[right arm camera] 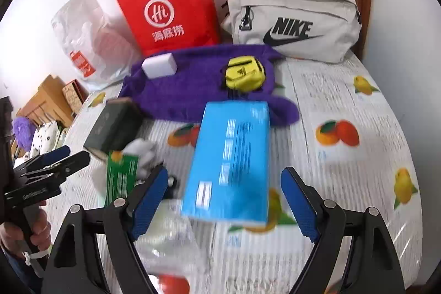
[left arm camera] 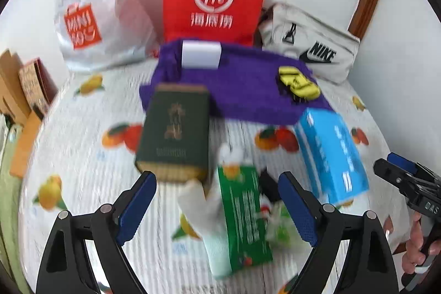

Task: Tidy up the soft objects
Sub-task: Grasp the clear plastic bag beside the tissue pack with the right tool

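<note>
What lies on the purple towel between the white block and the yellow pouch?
Nothing: bare purple towel separates the white block from the yellow pouch, clearest in the right wrist view.

A red paper bag (right arm camera: 171,7) stands against the wall beside a Nike pouch (right arm camera: 295,24); brown cardboard boxes (left arm camera: 19,90), apparently, at left.

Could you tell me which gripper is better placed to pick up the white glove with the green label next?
Left, probably. The left gripper is open with the white glove lying directly between its fingers. The right gripper is also open but faces the blue box, with the glove off to its left.
</note>
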`<state>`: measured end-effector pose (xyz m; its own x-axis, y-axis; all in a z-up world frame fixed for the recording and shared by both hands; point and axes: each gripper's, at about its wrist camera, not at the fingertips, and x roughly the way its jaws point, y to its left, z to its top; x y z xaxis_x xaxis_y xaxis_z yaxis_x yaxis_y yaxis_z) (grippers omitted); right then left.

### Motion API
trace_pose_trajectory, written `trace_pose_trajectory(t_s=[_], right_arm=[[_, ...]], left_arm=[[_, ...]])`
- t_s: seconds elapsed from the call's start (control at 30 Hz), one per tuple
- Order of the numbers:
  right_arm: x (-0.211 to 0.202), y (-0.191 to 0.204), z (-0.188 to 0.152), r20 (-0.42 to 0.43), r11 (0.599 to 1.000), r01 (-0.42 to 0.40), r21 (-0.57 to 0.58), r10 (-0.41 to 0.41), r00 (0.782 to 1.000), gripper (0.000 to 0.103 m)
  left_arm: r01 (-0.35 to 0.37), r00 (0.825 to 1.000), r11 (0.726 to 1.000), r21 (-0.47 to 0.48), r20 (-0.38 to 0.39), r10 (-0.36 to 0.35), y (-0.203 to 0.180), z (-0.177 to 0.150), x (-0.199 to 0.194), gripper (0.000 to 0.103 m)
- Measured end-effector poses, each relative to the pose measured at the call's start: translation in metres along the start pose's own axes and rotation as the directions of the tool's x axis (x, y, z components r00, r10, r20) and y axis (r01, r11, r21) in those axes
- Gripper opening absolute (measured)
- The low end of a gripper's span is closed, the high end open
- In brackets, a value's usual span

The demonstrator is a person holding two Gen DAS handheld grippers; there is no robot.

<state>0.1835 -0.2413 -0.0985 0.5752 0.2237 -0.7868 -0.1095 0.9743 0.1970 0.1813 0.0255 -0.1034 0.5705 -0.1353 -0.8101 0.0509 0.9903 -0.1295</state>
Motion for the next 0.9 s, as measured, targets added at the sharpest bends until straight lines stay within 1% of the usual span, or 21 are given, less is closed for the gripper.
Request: trace_pose_trajectory(t_s=[0.07,0.1,0.2,0.3,0.37,0.47,0.53,0.63,0.77,0.8,0.83,0.87,0.9], right_arm=[[-0.005,0.002,-0.012,0.005,1.000,-0.026,-0.004,0.026,1.000,0.084],[-0.006,0.005,-0.020,-0.009,0.999,-0.048,-0.011,0.048,0.999,0.084],[-0.002,0.009,-0.037,-0.045,0.998,-0.070,0.006,0.070,0.997,0.084],[0.003,0.018,-0.053,-0.058,0.995,-0.097,-0.036,0.095,0.994,0.084],[0.007,0.027,-0.064,-0.047,0.989,-0.123,-0.083,0.120,0.992,0.084],[0.019,0.036,-0.074,-0.066,0.979,-0.179,-0.099,0.173,0.983,0.084],[0.026,0.041,-0.078,-0.082,0.975,-0.195,-0.108,0.186,0.979,0.084],[0.039,0.053,-0.084,-0.122,0.968,-0.204,-0.146,0.187,0.975,0.084],[0.057,0.069,-0.097,-0.167,0.961,-0.159,-0.225,0.123,0.978,0.084],[0.058,0.073,-0.100,-0.154,0.958,-0.139,-0.251,0.102,0.983,0.083],[0.055,0.073,-0.102,-0.134,0.956,-0.133,-0.263,0.100,0.986,0.079],[0.052,0.073,-0.104,-0.123,0.952,-0.138,-0.272,0.108,0.987,0.068],[0.049,0.072,-0.105,-0.122,0.949,-0.152,-0.275,0.122,0.985,0.060]], left_arm=[[0.007,1.000,1.000,-0.013,-0.011,-0.007,0.002,-0.011,0.001,0.089],[0.000,1.000,1.000,-0.014,-0.011,0.000,0.002,-0.016,0.001,0.089],[-0.035,0.999,0.999,-0.020,-0.024,0.035,0.003,-0.029,0.002,0.089],[-0.032,0.999,0.999,-0.019,-0.027,0.032,0.006,-0.043,0.003,0.090],[-0.041,0.998,0.999,-0.025,-0.039,0.040,0.008,-0.048,0.005,0.090],[-0.042,0.997,0.998,-0.045,-0.060,0.039,0.015,-0.056,0.009,0.090],[-0.040,0.997,0.998,-0.057,-0.070,0.036,0.019,-0.061,0.010,0.090],[-0.035,0.997,0.996,-0.076,-0.071,0.029,0.023,-0.066,0.009,0.090],[-0.030,0.997,0.996,-0.082,-0.074,0.024,0.024,-0.070,0.008,0.090],[-0.036,0.997,0.996,-0.078,-0.068,0.031,0.024,-0.070,0.007,0.090],[-0.041,0.997,0.996,-0.073,-0.066,0.037,0.023,-0.071,0.007,0.090],[-0.045,0.997,0.997,-0.066,-0.065,0.041,0.022,-0.072,0.006,0.090],[-0.051,0.997,0.997,-0.057,-0.064,0.047,0.022,-0.073,0.006,0.090]])
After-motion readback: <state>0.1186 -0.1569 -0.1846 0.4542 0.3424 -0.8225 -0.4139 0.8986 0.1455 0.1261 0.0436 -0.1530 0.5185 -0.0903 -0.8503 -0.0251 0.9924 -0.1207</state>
